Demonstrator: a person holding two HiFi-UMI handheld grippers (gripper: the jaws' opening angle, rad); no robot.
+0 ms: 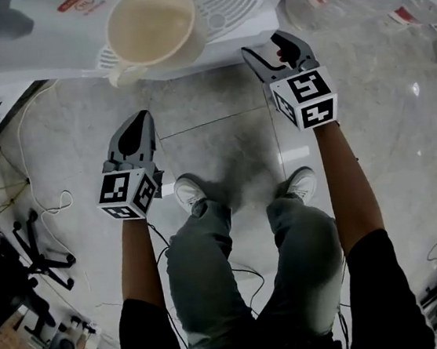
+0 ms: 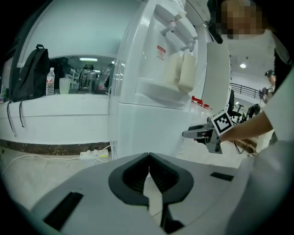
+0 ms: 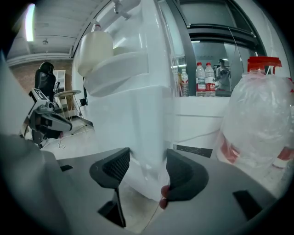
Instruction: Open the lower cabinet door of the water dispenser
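Right now I'm holding left gripper (image 2: 149, 158) clenched, nothing in it, hanging short of water dispenser (image 2: 138, 82), off its left front. Right gripper (image 3: 147, 170) standing released, jaws straddling dispenser's lower front corner; can't tell whether pads are touching. Lower cabinet door (image 2: 156, 131) lying flush under dispenser's tap shelf. Cream cup (image 1: 151, 24) sitting on that shelf. Clear red-capped bottle (image 3: 262, 124) standing just right of dispenser.

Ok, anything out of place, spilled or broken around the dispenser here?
Nothing looks spilled or damaged. A cream cup sits on the drip tray of the water dispenser, and a large water bottle stands beside it. A power strip with trailing cables lies on the floor, untidy rather than wrong.
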